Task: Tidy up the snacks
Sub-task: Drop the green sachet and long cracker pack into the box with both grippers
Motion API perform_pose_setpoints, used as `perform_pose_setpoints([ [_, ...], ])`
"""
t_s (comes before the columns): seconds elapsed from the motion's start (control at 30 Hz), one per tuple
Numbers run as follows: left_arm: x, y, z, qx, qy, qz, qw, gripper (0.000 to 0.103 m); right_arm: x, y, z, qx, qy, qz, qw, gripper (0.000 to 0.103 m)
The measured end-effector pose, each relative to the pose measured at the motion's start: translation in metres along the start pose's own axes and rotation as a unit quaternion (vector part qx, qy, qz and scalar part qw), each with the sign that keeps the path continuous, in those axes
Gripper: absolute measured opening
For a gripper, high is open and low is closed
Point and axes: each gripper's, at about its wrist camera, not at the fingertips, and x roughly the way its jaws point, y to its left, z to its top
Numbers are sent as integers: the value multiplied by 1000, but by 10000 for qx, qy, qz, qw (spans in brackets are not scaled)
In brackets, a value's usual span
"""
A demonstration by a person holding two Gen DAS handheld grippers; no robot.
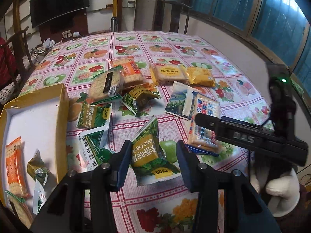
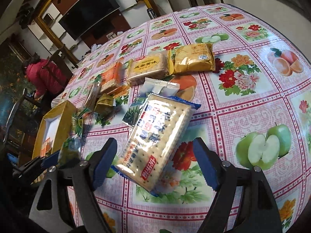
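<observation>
Most of the snacks lie loose on the table [image 1: 136,44], so the sorting looks to be in its early part. Between the spread fingers of the left gripper [image 1: 153,155] lies a green pea packet [image 1: 149,155], flat on the cloth; the jaws stand wide on either side of it and I cannot see them touching it, so nothing is held there yet. The right gripper [image 2: 155,155] is likewise wide open, with a blue-edged cracker pack [image 2: 157,141] lying lengthwise between its fingers, one end propped on a white tea-print sachet [image 2: 153,95] just ahead of it; this pack too seems only straddled, not gripped. Left of the left gripper sits the yellow box [image 1: 64,97] with a white floor, and it already holds a few items: an orange cracker pack [image 1: 15,167], a small olive-gold packet [image 1: 38,167], and some green-and-white packets near its close edge, partly cut off by the frame. Beside the box, just left of the left gripper, two more green pea packets [image 1: 95,114] wait outside it. Farther ahead of both tools lie a dark-labelled cracker pack [image 1: 107,85], a yellow-labelled biscuit pack [image 2: 149,68] and a gold foil pack [image 2: 194,60], all unsorted. By my judgement well over half the job remains.
</observation>
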Motion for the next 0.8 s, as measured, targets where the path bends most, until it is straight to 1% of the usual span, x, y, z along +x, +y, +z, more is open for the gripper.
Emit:
perform_pose_setpoints([
  [0.17,-34,22,-10,-258,-275,-158,9992,46,23,17,2,-23,172,-580,9982,80],
  [0.23,-45,35,-14,-368,-373,-139,9985,46,23,19,1,-92,115,-790,9968,70],
  [0.27,-52,43,-17,-432,-432,-102,9981,46,22,19,0,-123,81,-779,9969,68],
  [0.4,-73,78,-24,-703,-616,101,9956,46,14,8,-5,-57,95,-504,9987,61],
  [0.5,-84,104,-30,-918,-700,270,9929,46,4,0,-15,20,136,-290,9995,58],
  [0.6,-86,127,-32,-1105,-707,476,9902,46,-6,-5,-23,137,195,-7,9997,57],
  [0.7,-84,149,-34,-1319,-649,564,9875,46,-17,1,-29,90,185,194,9996,57],
  [0.8,-78,171,-32,-1515,-551,610,9850,46,-26,16,-28,37,164,604,9980,57],
])
